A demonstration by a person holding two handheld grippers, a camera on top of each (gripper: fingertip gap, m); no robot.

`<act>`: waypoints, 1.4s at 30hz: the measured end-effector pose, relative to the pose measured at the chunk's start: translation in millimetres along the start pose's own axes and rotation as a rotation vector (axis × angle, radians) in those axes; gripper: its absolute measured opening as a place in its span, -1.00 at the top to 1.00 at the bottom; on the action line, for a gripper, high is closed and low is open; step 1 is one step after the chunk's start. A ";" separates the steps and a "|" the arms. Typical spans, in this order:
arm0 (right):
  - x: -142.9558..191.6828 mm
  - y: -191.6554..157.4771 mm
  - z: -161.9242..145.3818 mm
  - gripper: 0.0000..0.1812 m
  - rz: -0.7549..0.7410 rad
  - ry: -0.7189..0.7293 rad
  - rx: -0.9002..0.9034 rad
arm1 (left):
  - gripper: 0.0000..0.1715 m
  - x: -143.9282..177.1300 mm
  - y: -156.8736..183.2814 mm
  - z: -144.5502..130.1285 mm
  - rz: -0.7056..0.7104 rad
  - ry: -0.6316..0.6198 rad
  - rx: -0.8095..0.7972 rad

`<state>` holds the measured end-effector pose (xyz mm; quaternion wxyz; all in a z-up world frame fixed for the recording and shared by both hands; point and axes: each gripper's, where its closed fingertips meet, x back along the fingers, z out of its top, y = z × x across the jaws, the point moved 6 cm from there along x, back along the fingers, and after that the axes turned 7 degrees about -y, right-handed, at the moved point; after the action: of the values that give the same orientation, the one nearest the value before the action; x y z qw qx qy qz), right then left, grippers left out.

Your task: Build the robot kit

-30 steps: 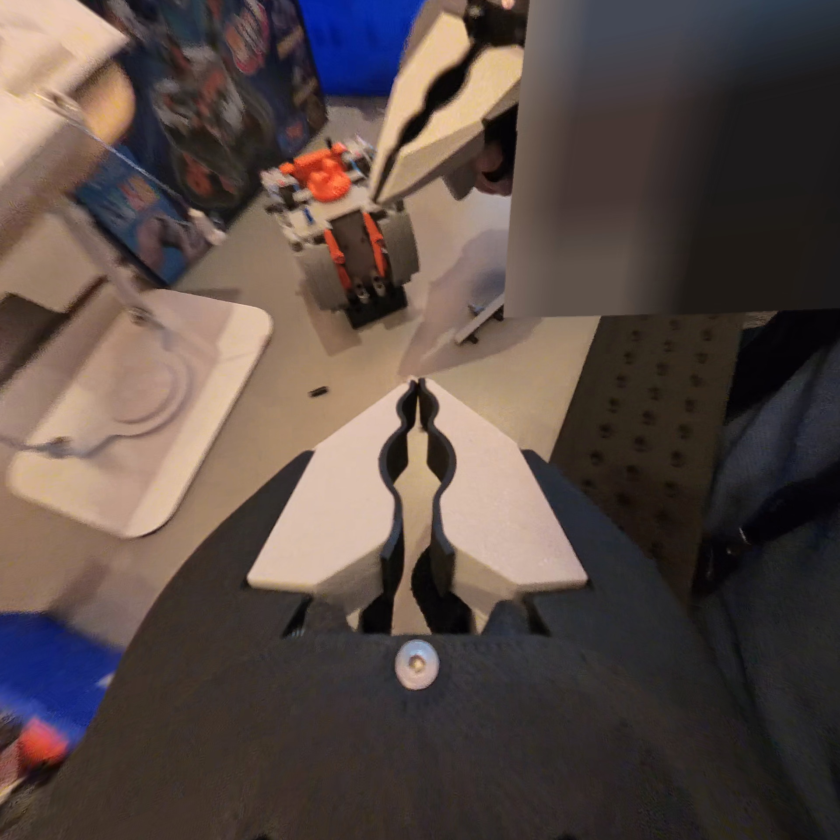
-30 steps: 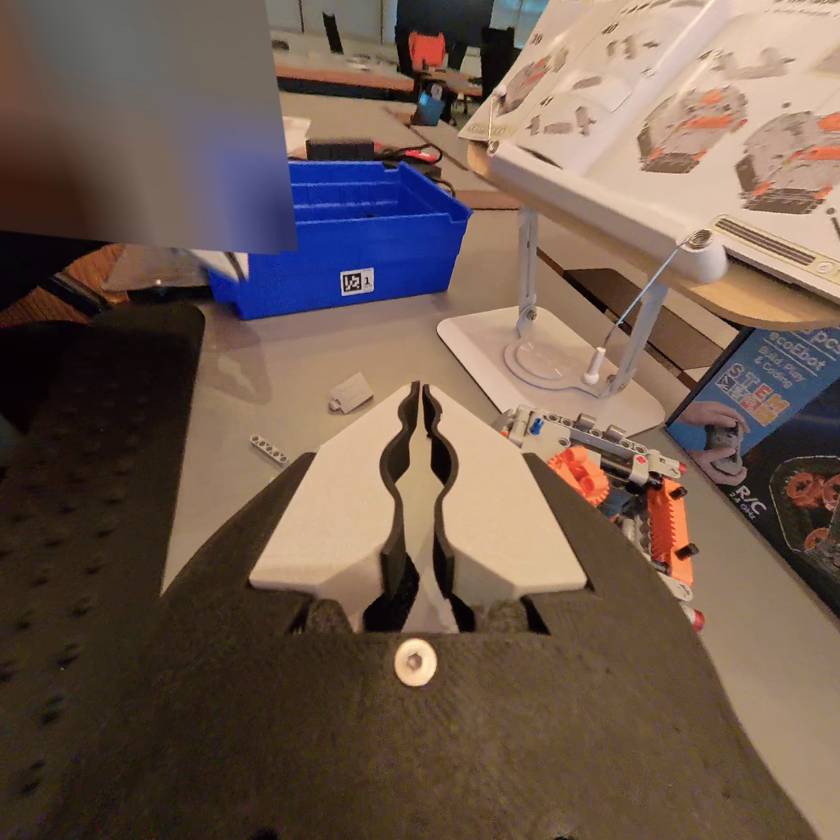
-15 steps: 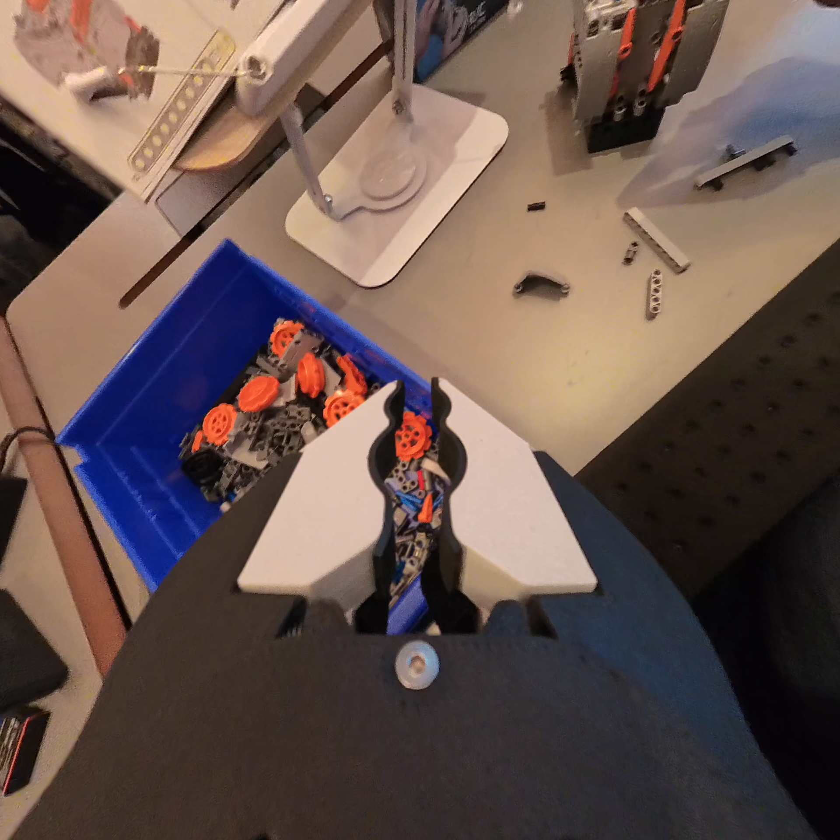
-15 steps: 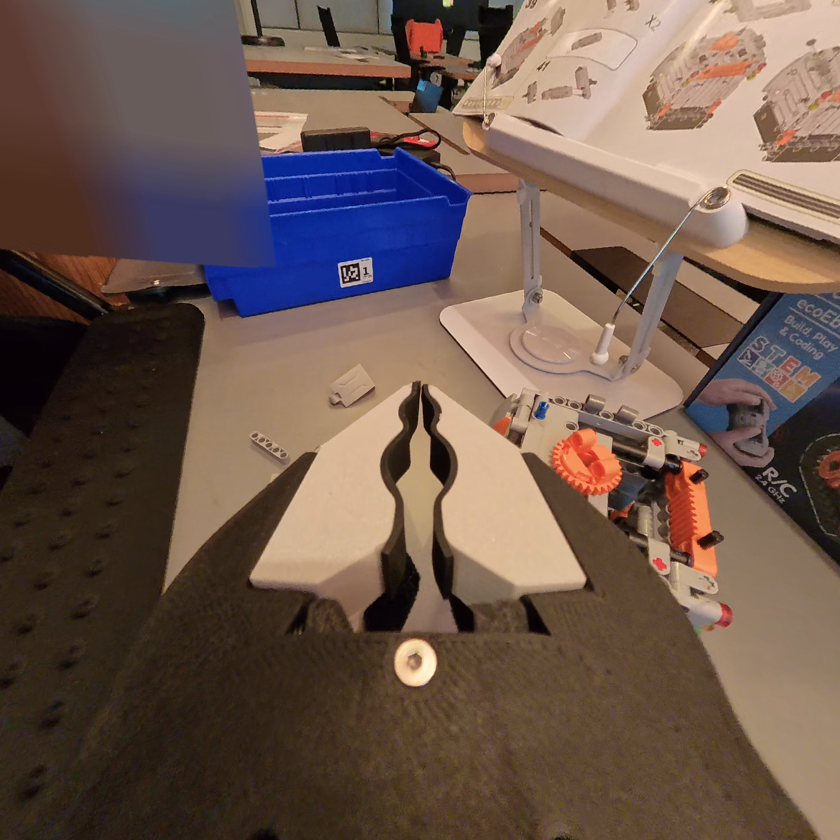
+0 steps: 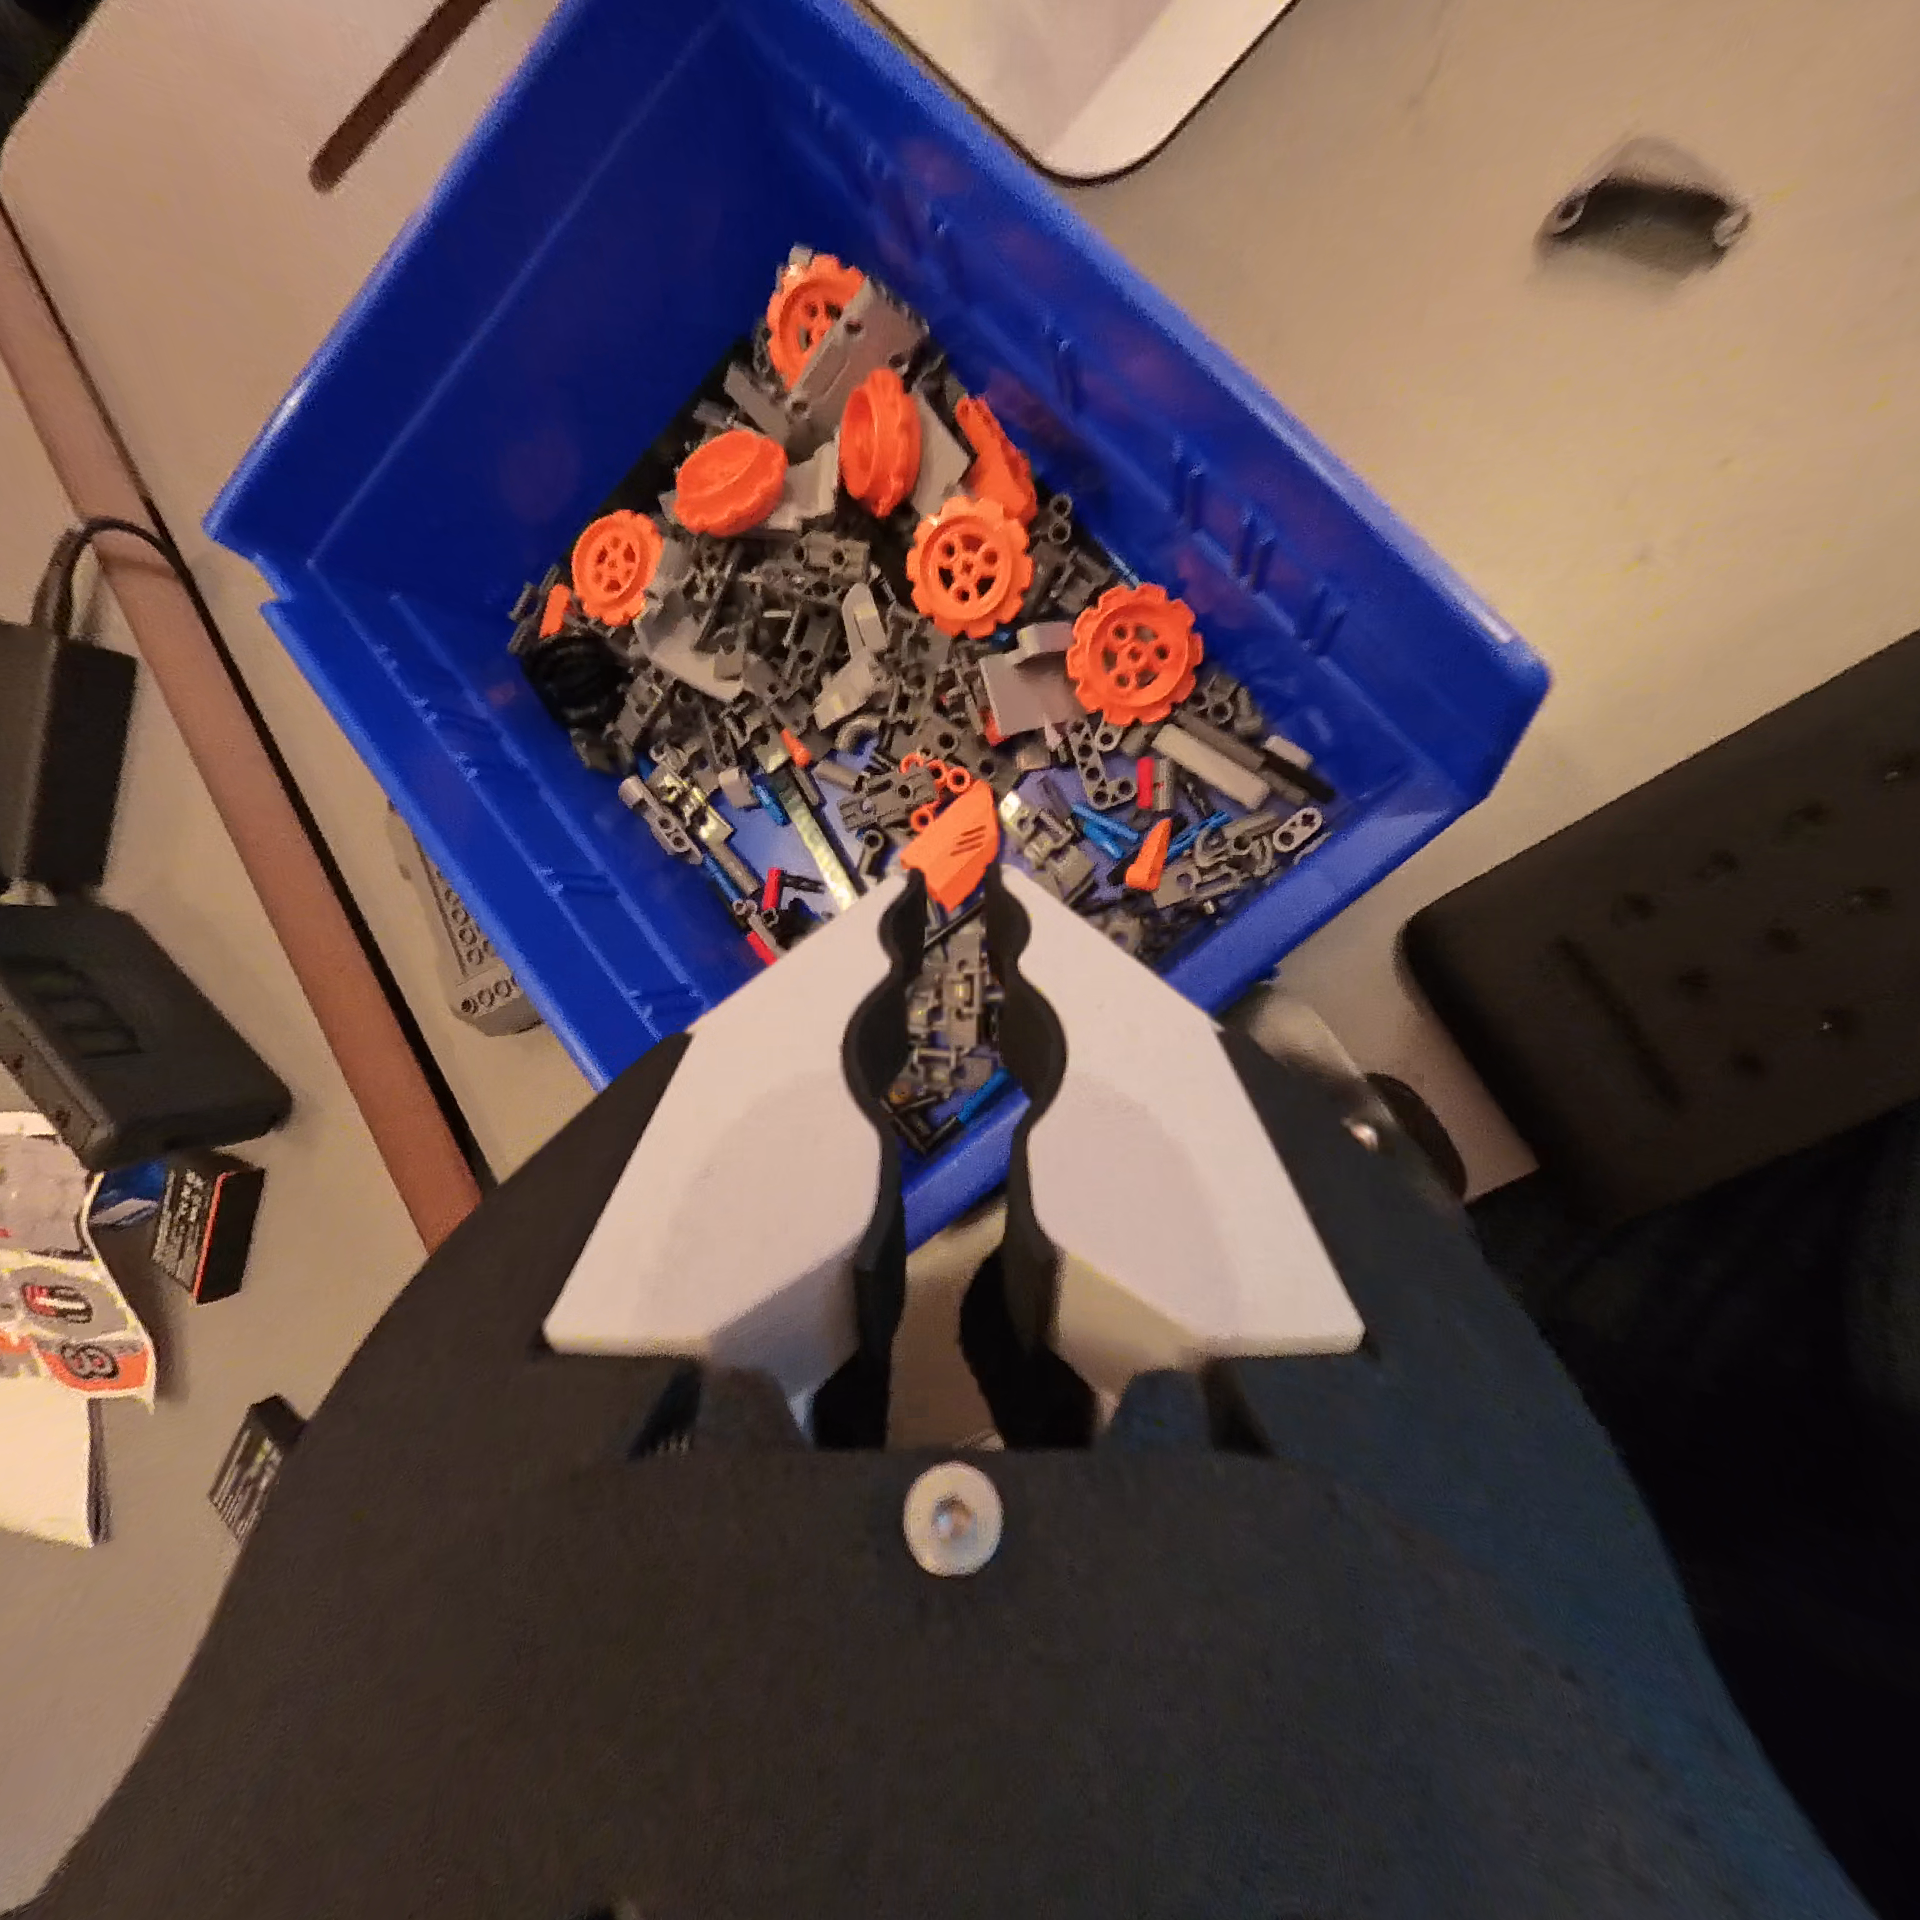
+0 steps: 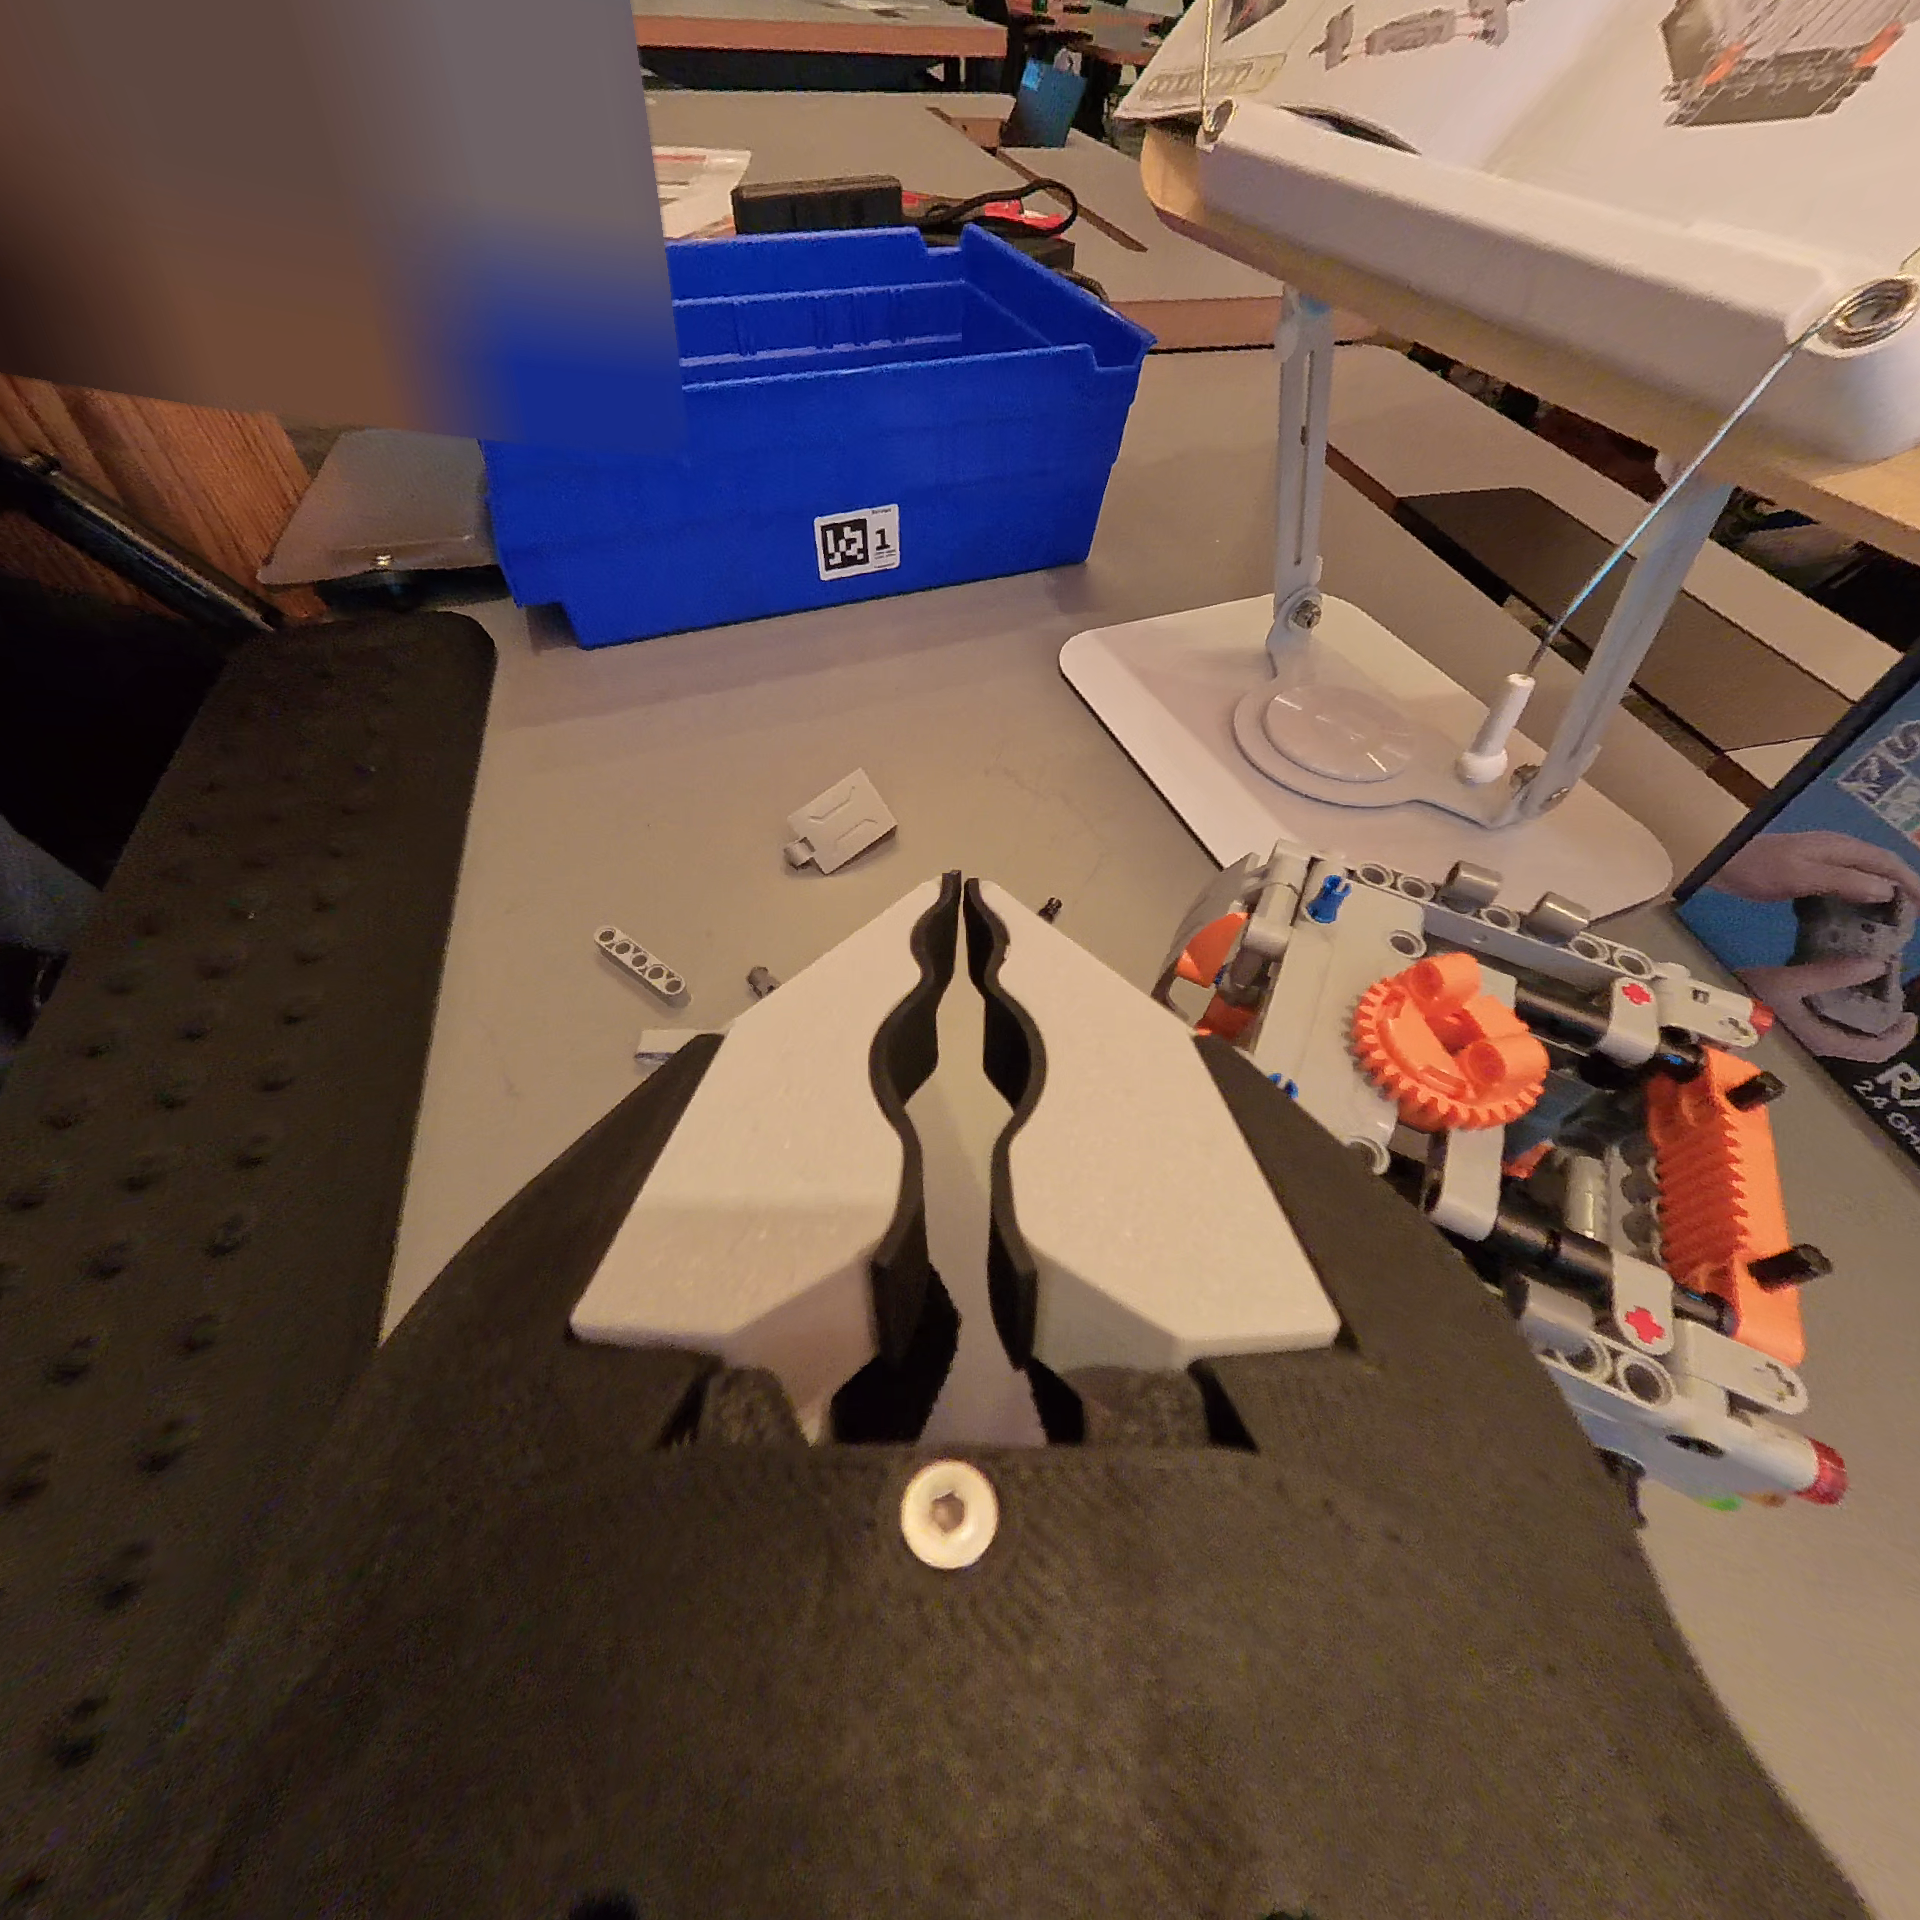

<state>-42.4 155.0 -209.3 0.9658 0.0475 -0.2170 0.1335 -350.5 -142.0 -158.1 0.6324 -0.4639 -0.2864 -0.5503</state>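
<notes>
My left gripper (image 5: 951, 894) hovers over the near end of a blue bin (image 5: 520, 364), its jaws a little apart and empty. The bin holds a heap of grey, black and blue building pieces with several orange wheels (image 5: 966, 566). A small orange panel piece (image 5: 951, 847) lies in the heap just past my fingertips. My right gripper (image 6: 958, 888) is shut and empty, low over the grey table. A part-built grey and orange model (image 6: 1507, 1091) lies just to its right. A grey panel piece (image 6: 840, 821) and a short grey beam (image 6: 641, 966) lie ahead of it.
The blue bin (image 6: 790, 468) stands at the back of the right wrist view. A white book stand (image 6: 1351, 727) holds an open instruction booklet. A toy box (image 6: 1829, 935) is at the right. A black studded mat (image 6: 208, 935) covers the left. A dark curved piece (image 5: 1642, 213) lies on the table. Some 35 centimetres of space lies between my two pairs of fingers.
My left gripper swung from the model over to the blue bin, came closer above the pieces, and its jaws parted slightly. My right gripper drifted a little forward and stayed shut.
</notes>
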 end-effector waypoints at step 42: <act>-8.0 7.2 -17.6 1.00 0.045 -0.020 -0.046 | 0.92 -110.8 15.1 1.8 -0.237 -0.154 0.063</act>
<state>-44.2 162.7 -228.4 0.9612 0.0218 -0.2308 0.1497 -361.2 -93.3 -258.2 0.5534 -0.4473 -0.4040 -0.5748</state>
